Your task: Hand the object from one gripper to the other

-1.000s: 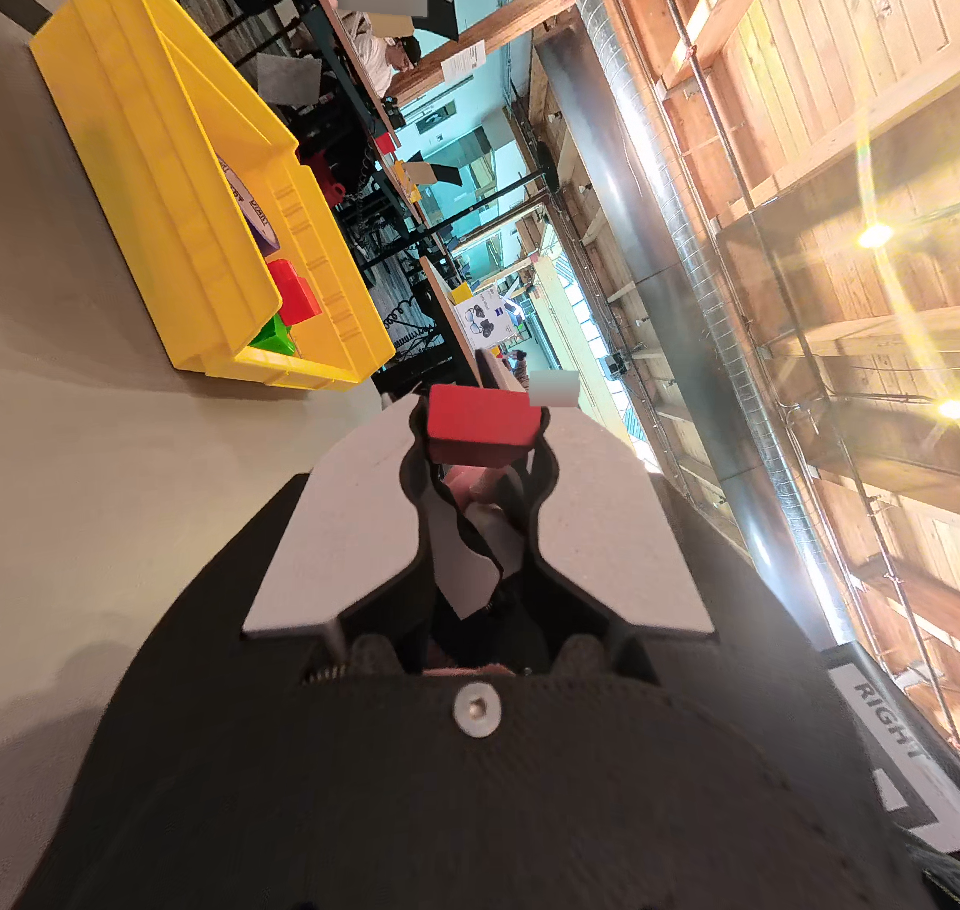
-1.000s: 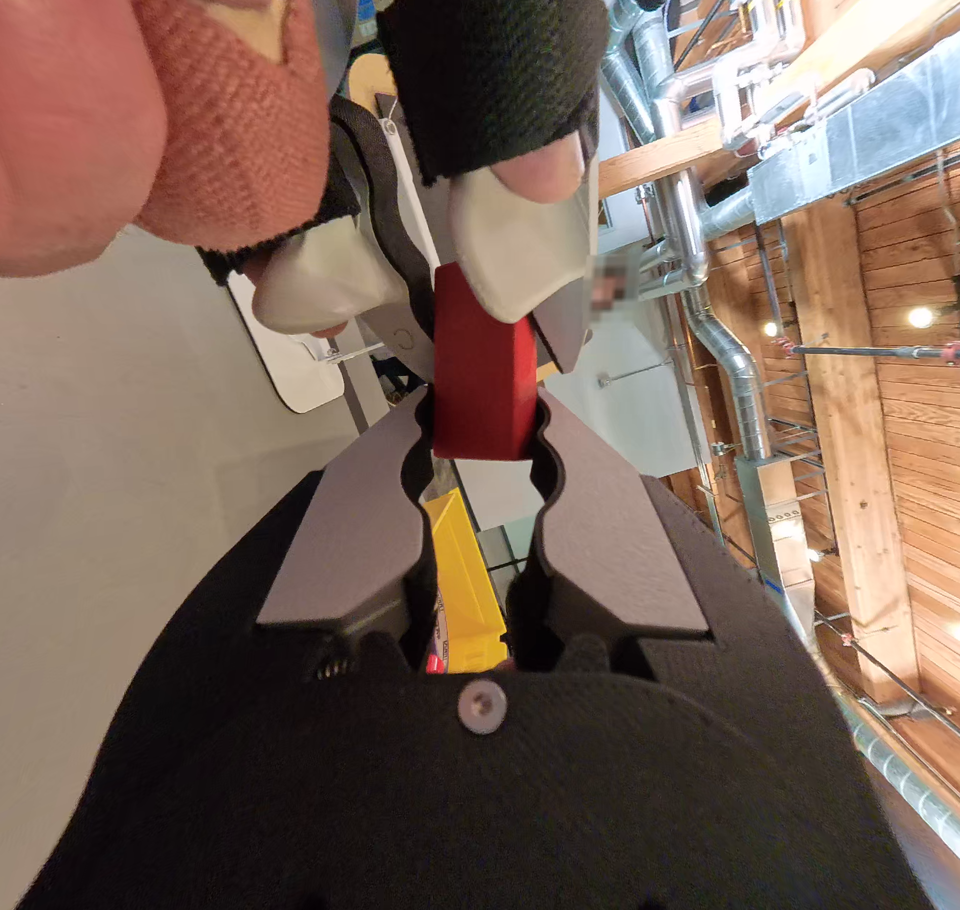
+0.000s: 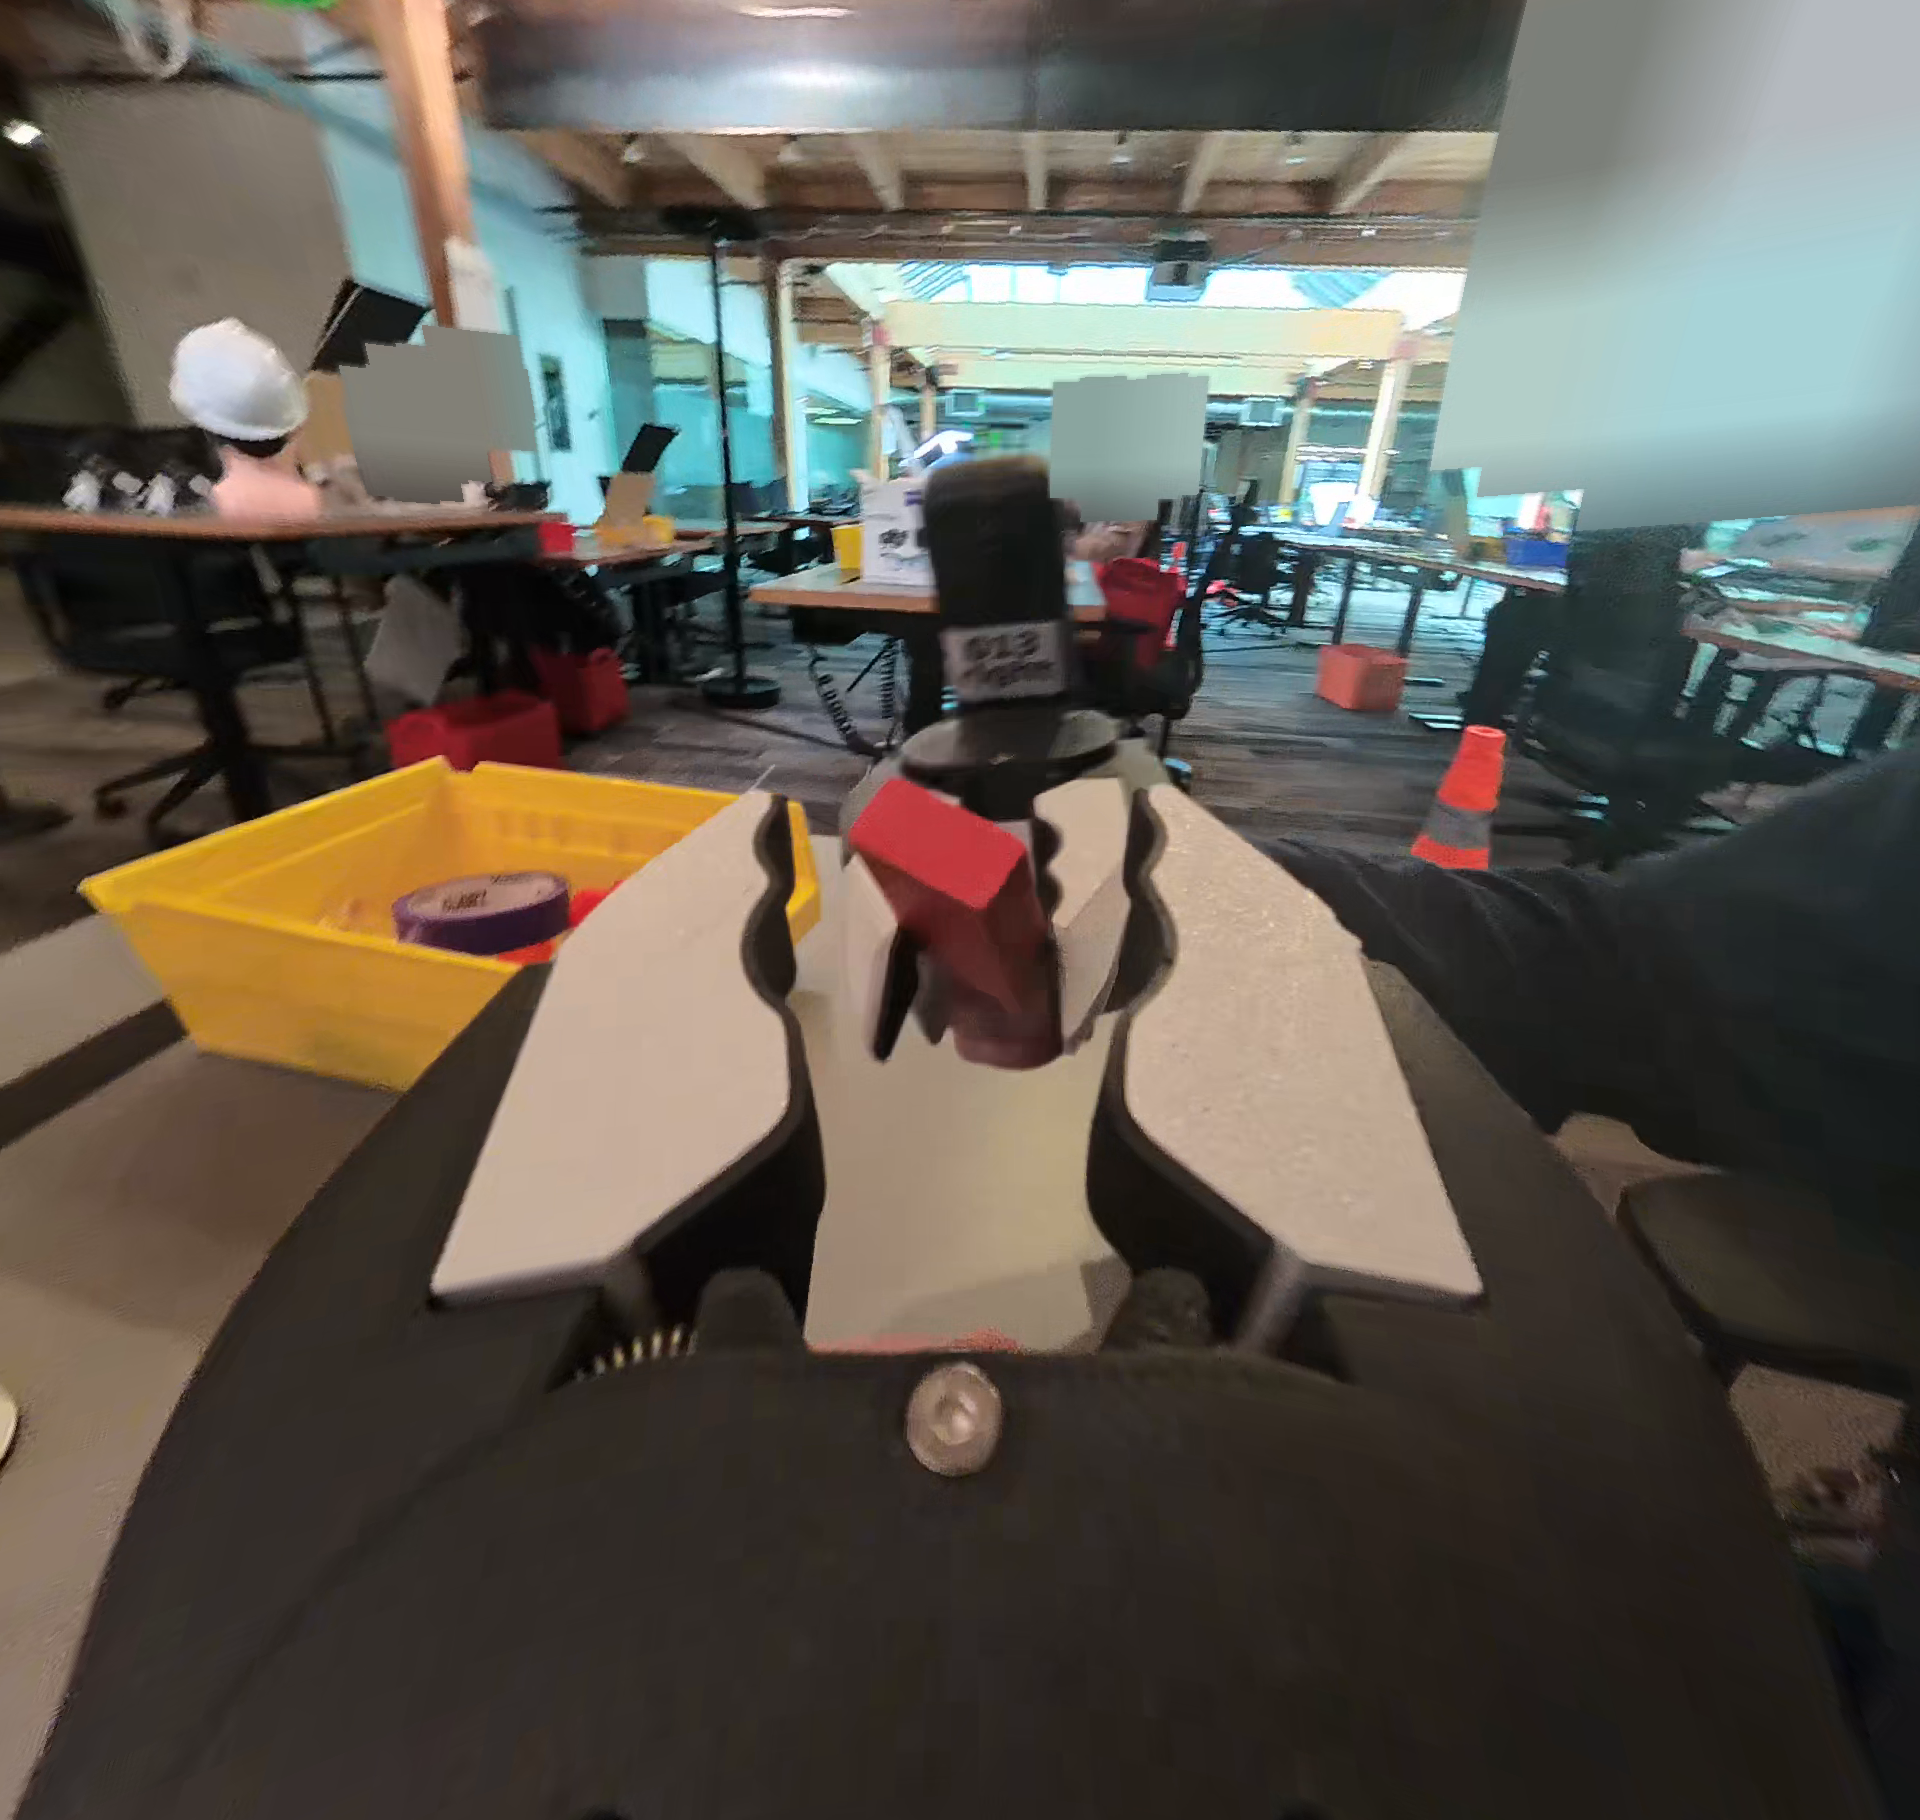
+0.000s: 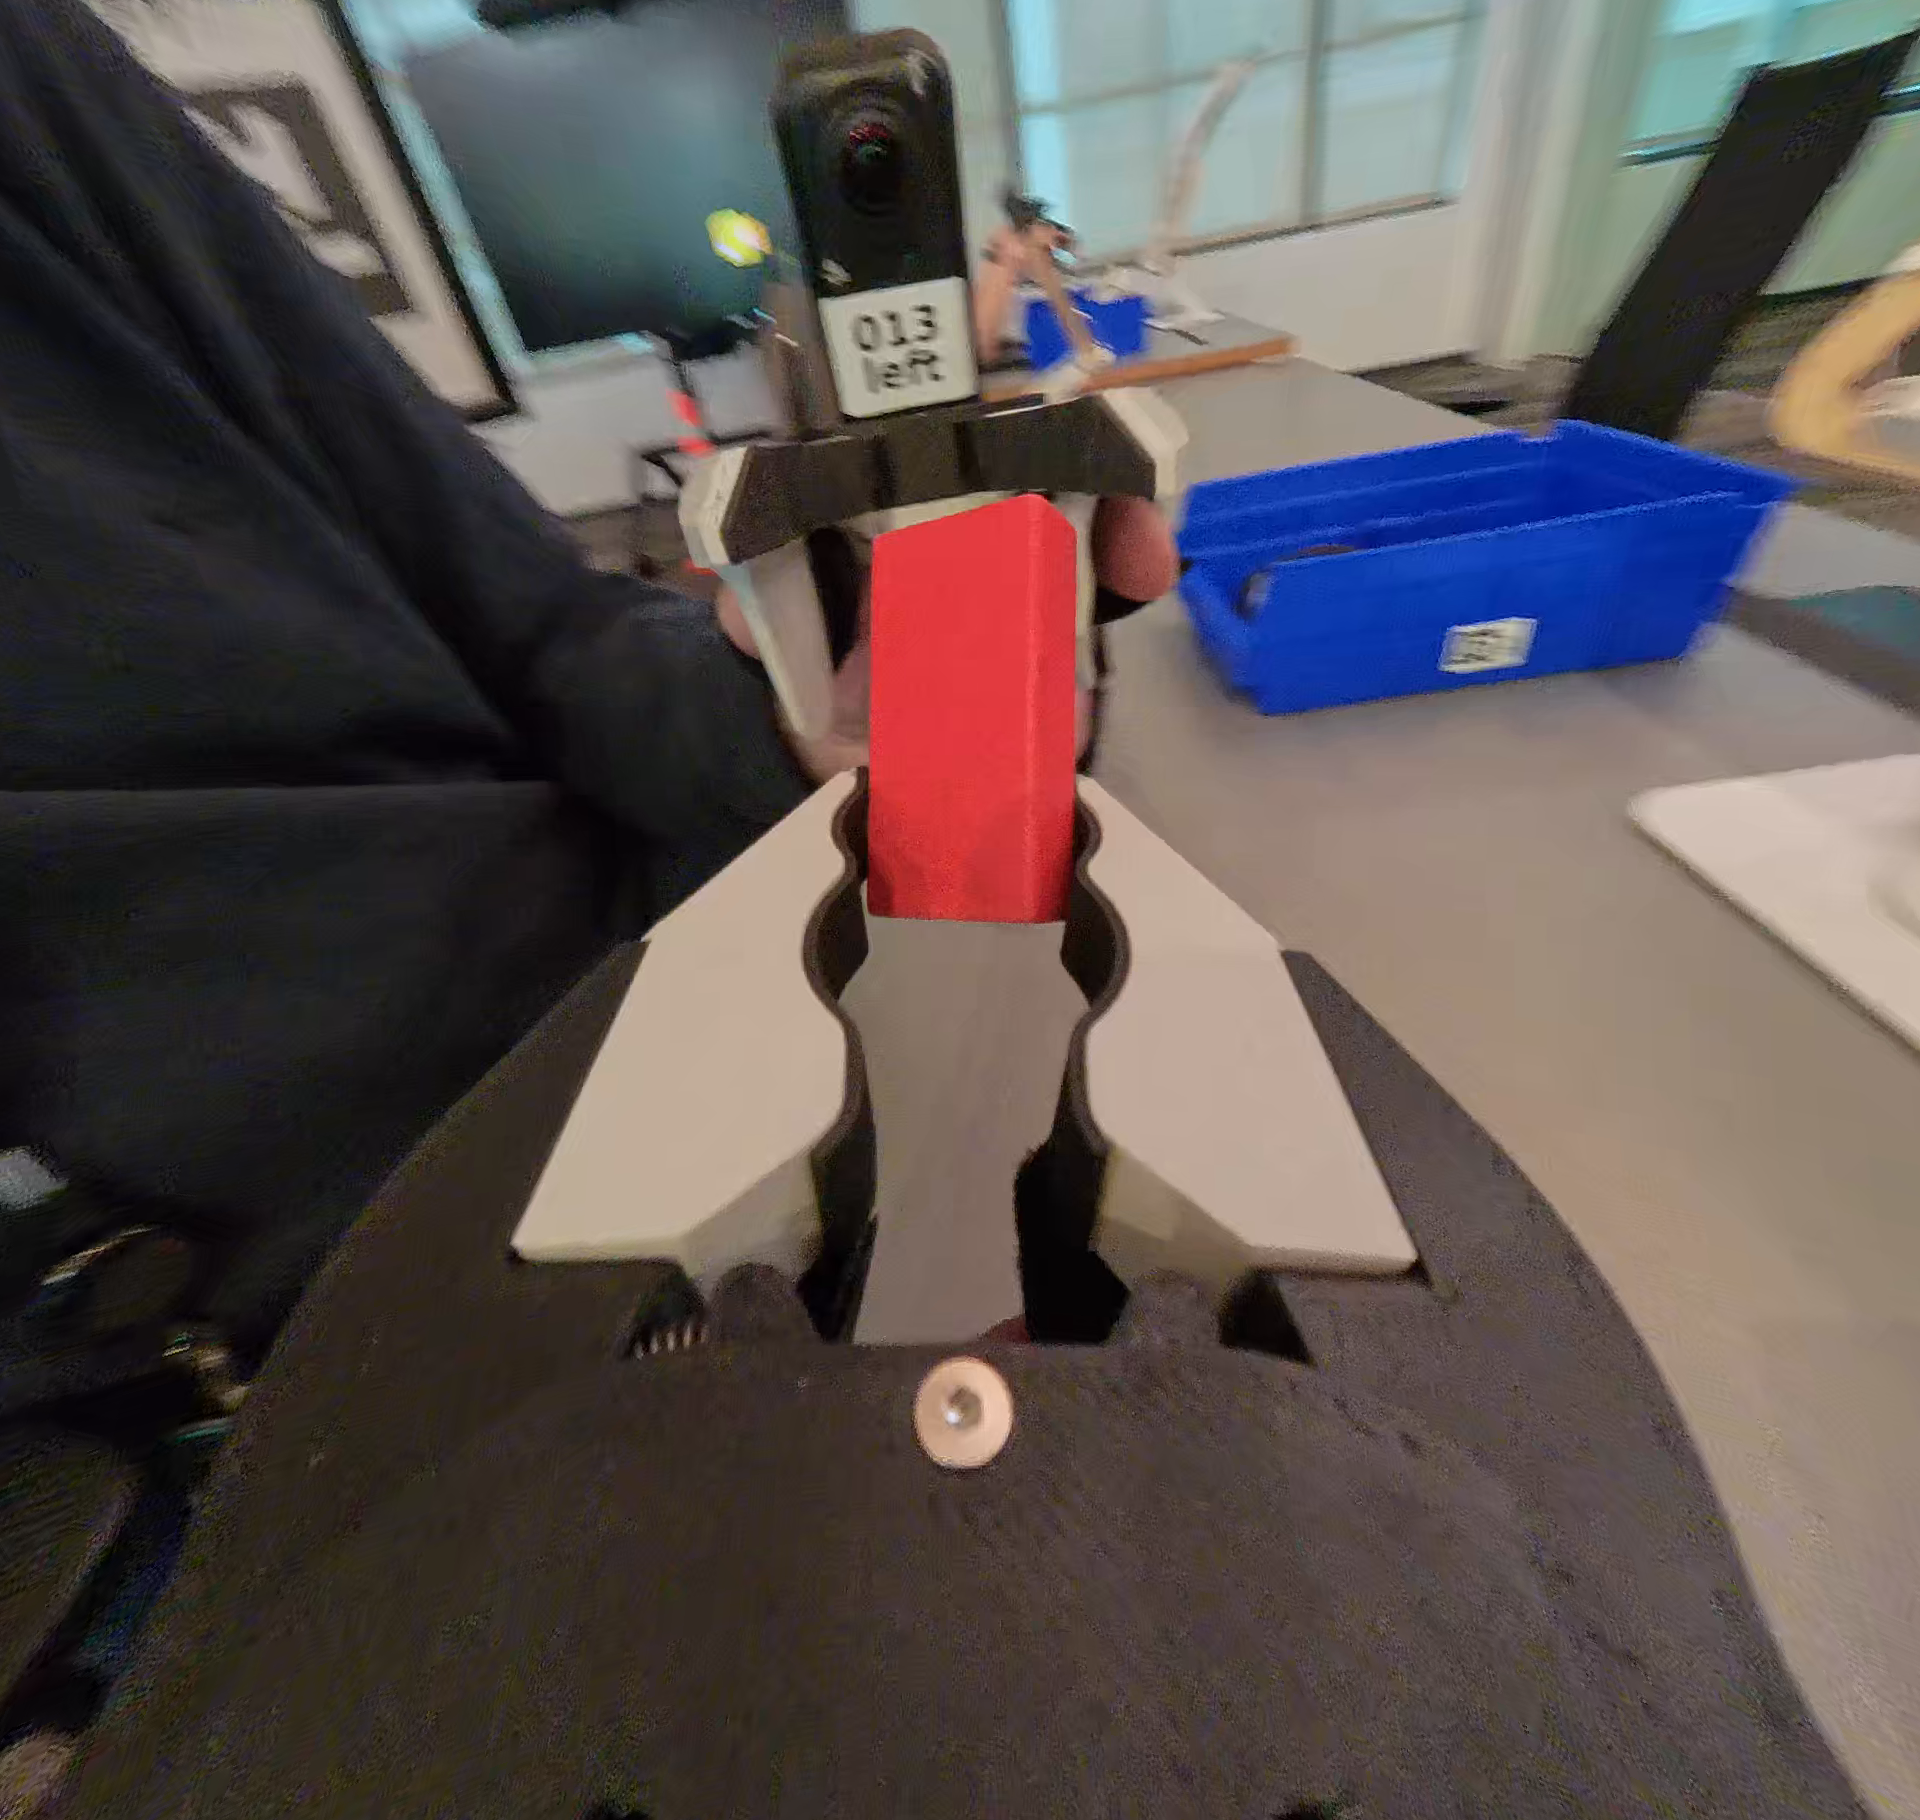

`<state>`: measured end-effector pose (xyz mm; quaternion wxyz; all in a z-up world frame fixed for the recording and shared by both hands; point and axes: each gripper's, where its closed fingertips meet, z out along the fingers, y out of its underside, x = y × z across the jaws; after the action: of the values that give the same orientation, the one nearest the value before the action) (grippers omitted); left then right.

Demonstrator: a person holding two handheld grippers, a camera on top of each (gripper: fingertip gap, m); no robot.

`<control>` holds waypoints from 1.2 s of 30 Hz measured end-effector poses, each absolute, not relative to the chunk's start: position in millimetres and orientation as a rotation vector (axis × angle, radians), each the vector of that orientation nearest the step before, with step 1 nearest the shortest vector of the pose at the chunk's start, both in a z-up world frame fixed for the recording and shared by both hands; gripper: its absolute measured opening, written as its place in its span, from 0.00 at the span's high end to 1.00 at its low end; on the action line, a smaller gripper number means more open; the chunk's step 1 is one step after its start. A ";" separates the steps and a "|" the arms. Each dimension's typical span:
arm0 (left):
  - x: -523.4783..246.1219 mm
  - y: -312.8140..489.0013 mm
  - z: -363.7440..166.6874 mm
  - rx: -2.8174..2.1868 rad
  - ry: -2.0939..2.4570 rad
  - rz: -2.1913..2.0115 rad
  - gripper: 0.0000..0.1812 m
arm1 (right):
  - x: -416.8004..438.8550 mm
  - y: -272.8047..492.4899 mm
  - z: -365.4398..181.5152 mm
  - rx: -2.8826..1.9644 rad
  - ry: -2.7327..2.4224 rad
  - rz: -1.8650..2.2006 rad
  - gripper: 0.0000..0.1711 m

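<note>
Red block (image 4: 966, 721) stands long-way up between my right gripper (image 4: 968, 840), which pinches its near end, and my left gripper (image 3: 961, 897), spread wide, probably not touching.

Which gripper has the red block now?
The right gripper, shut on the red block. The left gripper is open, its fingers clear of the block.

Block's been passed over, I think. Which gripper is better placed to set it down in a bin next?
Right, probably. The right gripper is clamped on the red block, with the blue bin close on its side. The left gripper stands open, its fingers clear of the block.
</note>
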<state>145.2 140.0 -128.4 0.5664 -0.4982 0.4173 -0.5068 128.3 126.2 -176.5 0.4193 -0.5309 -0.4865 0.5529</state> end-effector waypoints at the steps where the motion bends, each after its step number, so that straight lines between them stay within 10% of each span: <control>1: 146.5 134.0 -126.7 -1.141 1.018 -1.197 0.66 | 128.3 116.9 -174.0 -1.287 -1.231 1.488 0.81; 14: 168.2 58.1 -140.0 -0.962 1.429 -1.405 0.74 | 129.1 38.3 -170.3 -0.877 -1.475 2.140 0.81; 36: 162.4 74.9 -129.4 -1.043 1.273 -1.432 0.81 | 120.6 71.5 -161.0 -0.957 -1.243 1.971 0.74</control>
<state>162.4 74.9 -129.4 0.4618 -0.4239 0.5176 -0.5823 120.6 71.5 -161.0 0.3064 -0.3617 -0.4698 0.7447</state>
